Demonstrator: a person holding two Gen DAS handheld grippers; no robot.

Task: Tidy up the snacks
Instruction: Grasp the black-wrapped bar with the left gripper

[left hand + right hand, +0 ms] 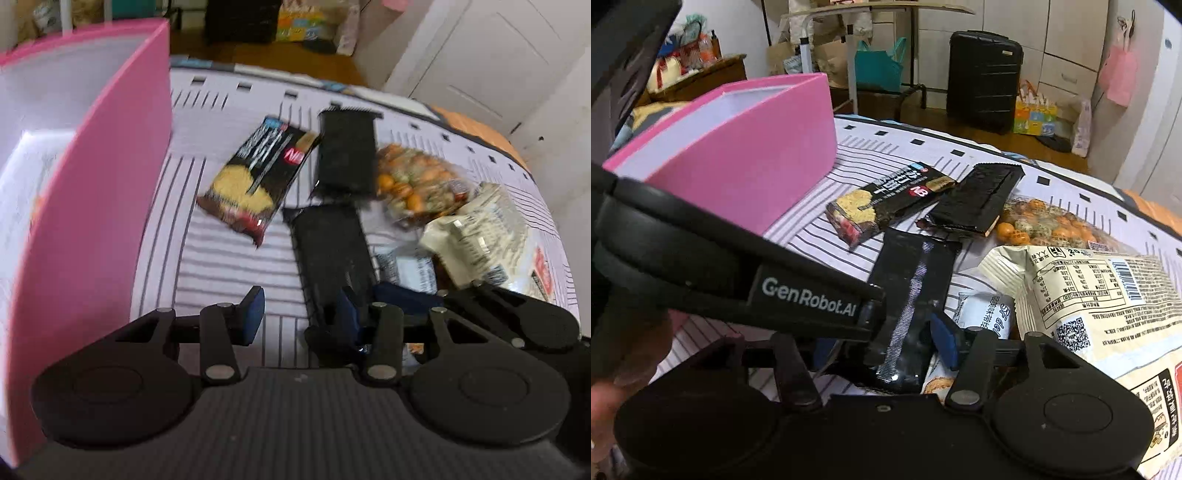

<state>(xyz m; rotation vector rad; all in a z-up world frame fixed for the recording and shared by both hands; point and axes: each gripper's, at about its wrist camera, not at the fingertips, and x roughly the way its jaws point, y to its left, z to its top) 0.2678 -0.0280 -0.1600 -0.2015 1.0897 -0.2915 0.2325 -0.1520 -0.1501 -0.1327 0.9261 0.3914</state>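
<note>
Surface: a striped white cloth (221,266) covers the surface; the snacks lie on it.
Pink box (96,221): stands at the left, open on top, white inside; in the right wrist view it is at the far left (757,155).
Black cracker packet (258,177): lies just to the right of the pink box, with a yellow cracker picture and white letters; also seen in the right wrist view (886,203).
Far black wrapper (345,155): dark bar packet beside the cracker packet, its near end touching the nut bag.
Near black wrapper (332,254): long glossy packet, pointing toward the grippers (912,295).
Nut bag (417,181): clear bag of orange and green coated nuts, at the right.
Cream snack bag (1089,314): big, near right, back side up with barcode and QR code.
Left hand-held gripper (304,314): jaws apart, blue pads low over the cloth; its right pad is at the near end of the near black wrapper. Nothing is held.
Right hand-held gripper (886,339): jaws partly open around the near end of the near black wrapper; I cannot tell if the pads press it, because the left gripper's body covers the left finger.
</note>
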